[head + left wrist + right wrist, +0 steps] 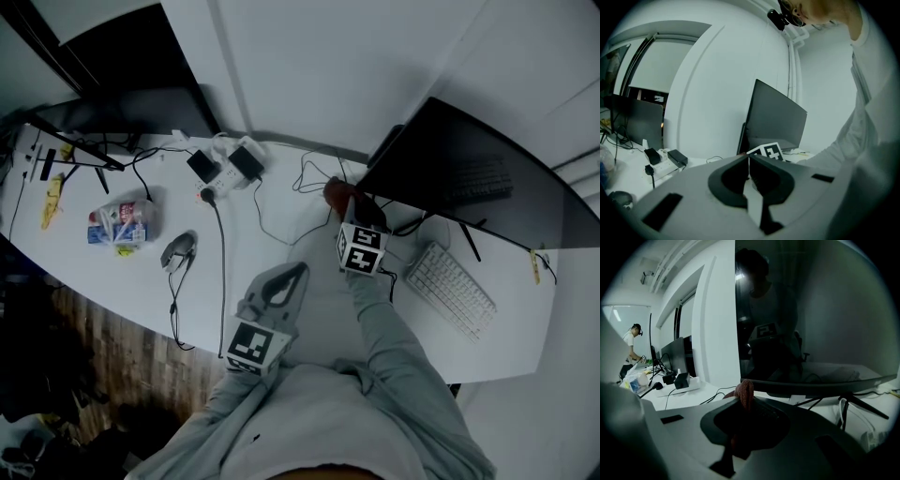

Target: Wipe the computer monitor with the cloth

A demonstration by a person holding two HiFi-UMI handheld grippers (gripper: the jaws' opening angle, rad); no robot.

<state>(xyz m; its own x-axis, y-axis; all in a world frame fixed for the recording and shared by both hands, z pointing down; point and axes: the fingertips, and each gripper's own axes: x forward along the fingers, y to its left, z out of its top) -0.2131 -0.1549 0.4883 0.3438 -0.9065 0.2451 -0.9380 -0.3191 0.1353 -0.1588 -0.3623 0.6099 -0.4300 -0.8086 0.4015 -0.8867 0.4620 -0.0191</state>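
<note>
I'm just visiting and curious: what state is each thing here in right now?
cloth: bunched up, pinched between jaws.
right gripper: shut on the cloth.
left gripper: shut, empty.
computer monitor: upright, screen dark.
power strip: adapters plugged in.

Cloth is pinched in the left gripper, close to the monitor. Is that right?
Not quite. The cloth is pinched in the right gripper, not the left; the right gripper view shows it between those jaws. The left gripper is shut on nothing. The cloth is close to the monitor.
</note>
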